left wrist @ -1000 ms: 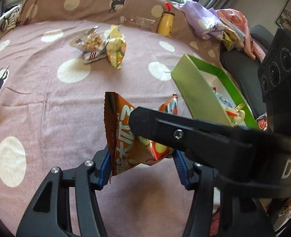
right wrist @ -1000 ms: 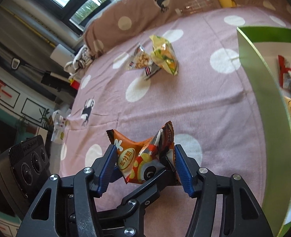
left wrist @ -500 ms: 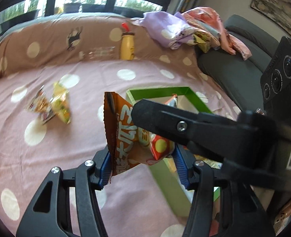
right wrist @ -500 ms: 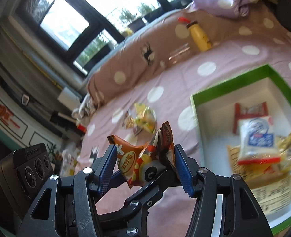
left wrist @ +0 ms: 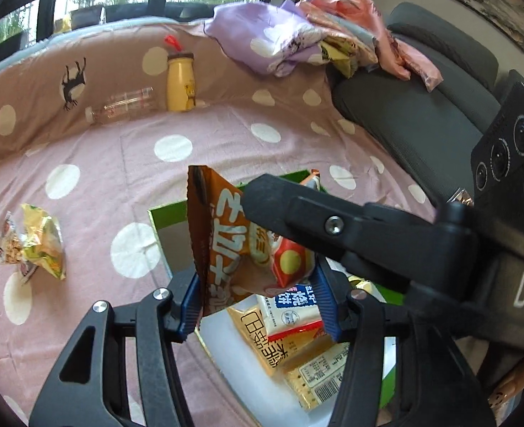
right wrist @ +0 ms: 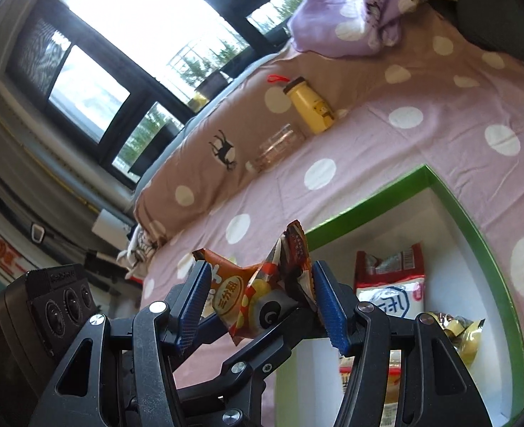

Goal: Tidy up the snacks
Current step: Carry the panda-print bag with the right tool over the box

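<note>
Polka-dot bedding (left wrist: 127, 163) carries a green box (right wrist: 475, 235). Both the left gripper (left wrist: 258, 297) and right gripper (right wrist: 260, 306) clamp the orange snack bag (left wrist: 226, 245) above that box. Light, crinkly, probably crushable: grip the seams.

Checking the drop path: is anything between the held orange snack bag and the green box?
Nothing visible blocks it. The orange snack bag, gripped by both hand-held grippers, hangs over the open green box; there is bare white floor beside the packets already inside.

Both wrist views look closely down their tongs, sharing the green box (left wrist: 166, 213) (right wrist: 368, 204).
</note>
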A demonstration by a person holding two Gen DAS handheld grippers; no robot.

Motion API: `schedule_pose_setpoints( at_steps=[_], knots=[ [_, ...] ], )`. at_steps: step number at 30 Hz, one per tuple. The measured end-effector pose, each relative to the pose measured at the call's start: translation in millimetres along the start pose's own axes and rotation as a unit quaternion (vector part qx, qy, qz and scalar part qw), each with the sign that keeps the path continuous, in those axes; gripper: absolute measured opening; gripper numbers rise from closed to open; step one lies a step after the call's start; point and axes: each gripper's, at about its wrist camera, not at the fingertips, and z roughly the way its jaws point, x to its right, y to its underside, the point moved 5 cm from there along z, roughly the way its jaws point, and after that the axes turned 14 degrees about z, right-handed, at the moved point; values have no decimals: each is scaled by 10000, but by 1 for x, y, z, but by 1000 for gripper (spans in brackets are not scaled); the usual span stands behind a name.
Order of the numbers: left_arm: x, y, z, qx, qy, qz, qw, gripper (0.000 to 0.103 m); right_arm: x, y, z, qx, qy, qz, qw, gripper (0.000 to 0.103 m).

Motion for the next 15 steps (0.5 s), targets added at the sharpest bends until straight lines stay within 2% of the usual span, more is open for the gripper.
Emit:
schedule_pose_setpoints(
  at_steps=[5,15],
  knots=[
    [5,1,30,-282,192,-78,9994,54,30,-10,8,-23,78,464,9989,62],
    [13,3,62,-738,367,-64,9966,54,58,-18,20,-5,583,766,9954,62]
  ],
)
